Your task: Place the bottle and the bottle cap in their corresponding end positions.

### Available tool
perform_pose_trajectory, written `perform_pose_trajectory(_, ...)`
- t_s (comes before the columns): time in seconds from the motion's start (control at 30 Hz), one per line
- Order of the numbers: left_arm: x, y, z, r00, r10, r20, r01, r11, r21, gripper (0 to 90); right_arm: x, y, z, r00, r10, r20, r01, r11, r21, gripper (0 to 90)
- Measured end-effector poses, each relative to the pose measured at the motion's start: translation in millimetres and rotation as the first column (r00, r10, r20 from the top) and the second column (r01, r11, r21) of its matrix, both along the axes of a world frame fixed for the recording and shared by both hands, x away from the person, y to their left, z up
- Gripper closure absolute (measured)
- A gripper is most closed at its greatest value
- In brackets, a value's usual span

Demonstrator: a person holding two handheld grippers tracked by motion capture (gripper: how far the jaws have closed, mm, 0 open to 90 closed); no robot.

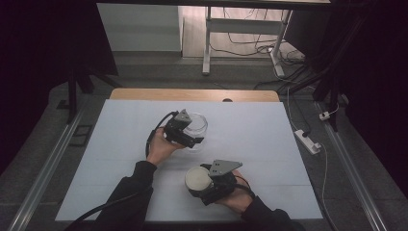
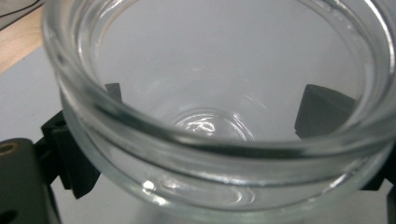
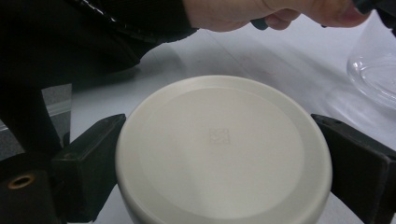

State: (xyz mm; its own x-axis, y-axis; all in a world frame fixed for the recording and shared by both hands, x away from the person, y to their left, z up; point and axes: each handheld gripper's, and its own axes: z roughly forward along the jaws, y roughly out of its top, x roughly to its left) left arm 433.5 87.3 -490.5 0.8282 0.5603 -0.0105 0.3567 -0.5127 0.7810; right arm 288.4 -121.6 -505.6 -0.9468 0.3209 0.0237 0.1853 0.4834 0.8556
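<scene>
Near the middle of the white table (image 1: 125,159), left gripper (image 1: 185,137) clamped around a clear, round glass jar (image 1: 196,126), mouth open, thick smooth rim. Nearer the front edge, right gripper (image 1: 199,185) pinched a round, matte cream lid (image 1: 197,178). Bare tabletop all around. Up close, faint square emblem on lid (image 3: 219,154); jar (image 2: 224,135) looked empty.

Clear glass jar (image 1: 196,126) open, mid-table, round cream lid (image 1: 197,179) apart, nearer front

Black jaws clamp a cream lid (image 3: 223,151) on both sides.
</scene>
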Motion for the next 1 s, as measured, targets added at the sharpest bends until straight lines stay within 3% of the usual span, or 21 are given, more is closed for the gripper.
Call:
perform_pose_trajectory(0.8, 17.9, -5.7, -18.0, 0.9993, 0.037, 0.004, -0.037, 0.9992, 0.016, 7.5, 10.6, 11.4, -23.9, 0.9998, -0.012, -0.014, 0.010, 0.996, -0.093, 7.5)
perform_pose_trajectory(1.0, 18.9, -9.3, -21.3, 0.9993, 0.037, 0.005, -0.037, 0.9991, 0.018, 7.5, 13.7, 15.1, -31.1, 0.9993, -0.014, -0.036, 0.009, 0.990, -0.138, 7.5)
